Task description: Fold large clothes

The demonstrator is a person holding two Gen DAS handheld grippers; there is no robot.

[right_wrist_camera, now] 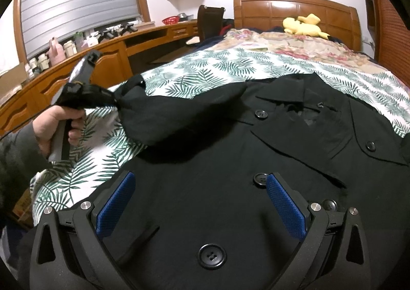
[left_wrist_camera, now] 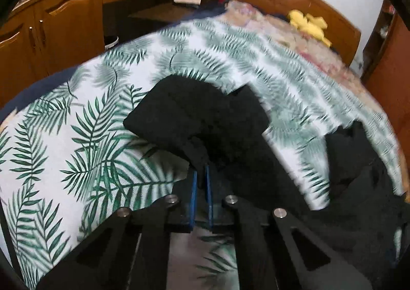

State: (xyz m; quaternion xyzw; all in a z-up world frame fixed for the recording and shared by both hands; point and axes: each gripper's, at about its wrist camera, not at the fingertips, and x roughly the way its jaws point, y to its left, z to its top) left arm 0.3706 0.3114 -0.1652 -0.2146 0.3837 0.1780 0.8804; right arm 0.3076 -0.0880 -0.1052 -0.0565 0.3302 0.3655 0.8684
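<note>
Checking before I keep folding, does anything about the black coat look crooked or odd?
Only the sleeve: the left gripper has pinched its cuff and holds it bunched off the leaf-print sheet. The coat body lies flat, buttoned.

No legible text, label, brand, number or sign can be made out in either view; the items on the shelf and desk are too small and blurred.

Black coat with black buttons, green-on-white palm-leaf sheet, blue claw pads.
</note>
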